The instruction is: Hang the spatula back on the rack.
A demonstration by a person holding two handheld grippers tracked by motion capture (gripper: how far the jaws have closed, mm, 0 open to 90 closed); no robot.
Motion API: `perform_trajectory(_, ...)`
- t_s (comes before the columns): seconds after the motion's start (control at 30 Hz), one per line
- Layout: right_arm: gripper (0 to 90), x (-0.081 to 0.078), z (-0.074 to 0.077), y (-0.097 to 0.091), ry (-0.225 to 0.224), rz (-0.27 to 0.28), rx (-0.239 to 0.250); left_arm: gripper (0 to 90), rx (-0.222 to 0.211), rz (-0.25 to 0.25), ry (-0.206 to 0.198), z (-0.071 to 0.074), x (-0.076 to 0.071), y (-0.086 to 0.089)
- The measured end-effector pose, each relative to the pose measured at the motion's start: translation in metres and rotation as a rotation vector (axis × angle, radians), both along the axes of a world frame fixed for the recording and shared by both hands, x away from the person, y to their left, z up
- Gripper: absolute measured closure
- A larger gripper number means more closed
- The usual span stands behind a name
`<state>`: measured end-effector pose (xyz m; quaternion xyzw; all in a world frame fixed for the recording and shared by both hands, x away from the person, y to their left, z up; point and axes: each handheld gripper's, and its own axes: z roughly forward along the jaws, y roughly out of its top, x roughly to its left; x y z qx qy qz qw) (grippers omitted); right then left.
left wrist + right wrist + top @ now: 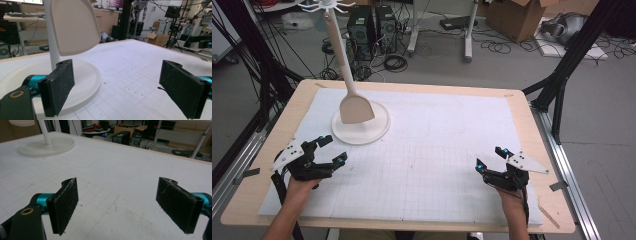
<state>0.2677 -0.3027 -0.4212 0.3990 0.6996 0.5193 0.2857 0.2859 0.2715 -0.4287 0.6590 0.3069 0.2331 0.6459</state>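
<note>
Left claw (326, 150) wide, empty, just in front of white round-based plastic stand (360, 122) w/ hanging cream spatula (356, 108). Right claw (490, 158) wide too, well right of stand. Approach spatula blade squarely, w/o nudging the pole.

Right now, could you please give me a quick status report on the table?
Left hand-held gripper open, empty, near white stand. Right hand-held gripper open, empty, apart. Spatula hangs over the stand's base. Nothing between.

— What am I seeing on my left gripper (326, 151)?

— Black body, teal collars behind flat, black, rough-faced jaws, a grey three-cornered plate dotted with dark holes, a brass-ringed hole.

— My right gripper (491, 159)?

— Same build; black cable along a bare forearm.
</note>
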Motion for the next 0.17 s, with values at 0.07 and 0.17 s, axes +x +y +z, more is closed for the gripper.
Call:
perform_trajectory(0.07, 17.1, -0.0002, -0.0011, -0.0015, -0.009, -0.002, -0.005, 13.1, 0.000, -0.001, 0.003, -0.0015, -0.0006, -0.0011)
perform_trajectory(0.17, 17.1, -0.0015, -0.0017, -0.0021, -0.007, -0.003, -0.001, 13.1, 0.001, -0.001, 0.002, -0.0015, -0.0008, -0.0023)
